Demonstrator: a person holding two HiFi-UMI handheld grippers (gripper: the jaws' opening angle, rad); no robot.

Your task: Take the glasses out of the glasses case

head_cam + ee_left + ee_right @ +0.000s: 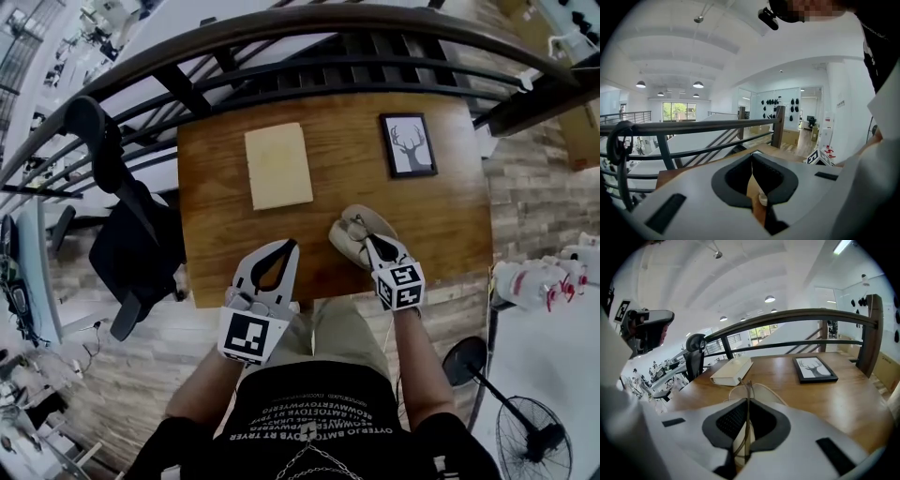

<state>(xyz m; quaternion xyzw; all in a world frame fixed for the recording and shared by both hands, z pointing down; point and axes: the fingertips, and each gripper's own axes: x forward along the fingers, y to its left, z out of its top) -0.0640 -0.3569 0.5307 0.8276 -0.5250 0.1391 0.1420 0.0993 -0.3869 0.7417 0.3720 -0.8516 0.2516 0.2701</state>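
Observation:
An open cream glasses case (pixel 349 246) lies on the wooden table (pixel 441 216) near its front edge. My right gripper (pixel 365 240) reaches over the case and is shut on the thin wire-framed glasses (pixel 748 389), whose frame stands up between the jaws above the case (pixel 764 391). My left gripper (pixel 292 247) hovers over the table's front edge, left of the case, with its jaws shut and nothing in them; in the left gripper view its tips (pixel 752 157) meet.
A cream book (pixel 277 166) lies at the table's back left, and a framed deer picture (pixel 409 145) at the back right. A dark railing (pixel 281 84) runs behind the table. A black chair (pixel 131 234) stands left, a fan (pixel 525 441) on the floor at the right.

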